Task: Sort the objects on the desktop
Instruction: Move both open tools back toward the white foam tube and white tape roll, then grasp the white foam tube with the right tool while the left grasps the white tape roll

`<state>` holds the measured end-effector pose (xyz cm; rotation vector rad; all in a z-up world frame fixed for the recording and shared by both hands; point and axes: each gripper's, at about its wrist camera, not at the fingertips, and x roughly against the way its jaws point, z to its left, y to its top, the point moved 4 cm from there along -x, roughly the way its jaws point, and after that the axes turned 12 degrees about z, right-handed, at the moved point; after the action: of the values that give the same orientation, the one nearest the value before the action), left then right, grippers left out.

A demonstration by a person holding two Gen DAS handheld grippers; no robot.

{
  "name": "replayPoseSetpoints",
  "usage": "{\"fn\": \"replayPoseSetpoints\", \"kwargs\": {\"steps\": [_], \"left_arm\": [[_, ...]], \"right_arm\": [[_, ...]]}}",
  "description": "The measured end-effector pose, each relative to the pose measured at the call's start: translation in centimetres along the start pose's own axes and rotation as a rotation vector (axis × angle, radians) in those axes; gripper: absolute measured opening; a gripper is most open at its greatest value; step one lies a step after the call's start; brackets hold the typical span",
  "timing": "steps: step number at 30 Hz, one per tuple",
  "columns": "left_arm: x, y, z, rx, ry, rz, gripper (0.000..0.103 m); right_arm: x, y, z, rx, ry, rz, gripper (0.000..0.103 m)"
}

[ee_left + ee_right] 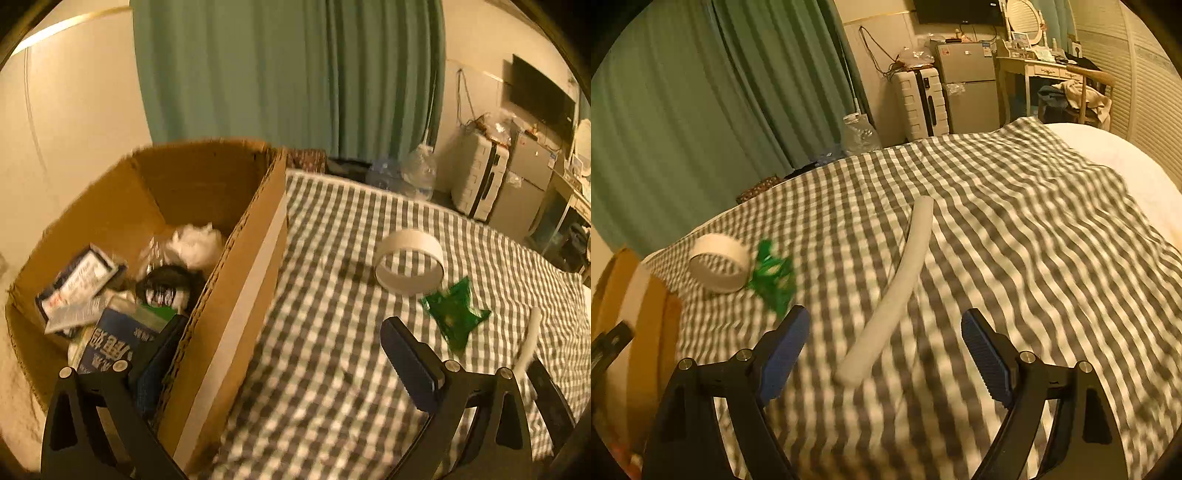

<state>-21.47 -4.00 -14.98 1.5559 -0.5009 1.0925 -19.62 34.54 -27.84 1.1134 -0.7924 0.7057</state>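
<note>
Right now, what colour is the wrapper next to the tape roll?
Green wrapper, touching the tape roll; left wrist view is sharpest.

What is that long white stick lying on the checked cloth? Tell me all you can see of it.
The stick is a long, round, off-white rod, foam-like and matte, gently curved. It lies flat on the cloth, touching nothing else, apart from the green packet. Its near end lies ahead of the right gripper, whose jaws are open.

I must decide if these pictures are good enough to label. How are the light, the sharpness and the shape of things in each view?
Left wrist view: dim yellow light, motion blur on the box and cloth, tape ring fairly clear, fisheye bends the edges. Right wrist view: same warm cast, checks and green packet smeared, white tube soft, dark round corners.
</note>
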Motion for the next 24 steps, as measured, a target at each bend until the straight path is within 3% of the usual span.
{"fn": "replayPoseSetpoints", "kwargs": {"steps": [7,10,12,14,19,24], "left_arm": [[4.8,0.0,-1.4,-0.004,-0.015,-0.117,0.103],[6.9,0.6,-4.0,-0.115,-0.082,-0.193,0.103],[7.0,0.9,-5.8,-0.213,-0.079,-0.248,0.103],[5.6,1.4,-7.0,-0.265,-0.073,-0.255,0.103],[0.1,2.9,-9.7,-0.273,-0.087,-0.148,0.103],[-3.8,4.2,-12.3,-0.278,-0.099,-0.158,0.103]], "right_arm": [[-3.6,-0.1,-1.9,-0.04,0.007,0.043,0.084],[-3.3,-0.1,-1.4,-0.011,-0.007,0.04,0.084],[-3.4,0.1,-1.1,-0.011,-0.002,0.048,0.084],[-3.5,0.5,-0.5,0.009,-0.006,0.048,0.084],[-4.5,1.0,0.9,0.064,-0.031,0.039,0.084],[-5.7,1.0,0.9,0.087,-0.064,0.041,0.076]]}}
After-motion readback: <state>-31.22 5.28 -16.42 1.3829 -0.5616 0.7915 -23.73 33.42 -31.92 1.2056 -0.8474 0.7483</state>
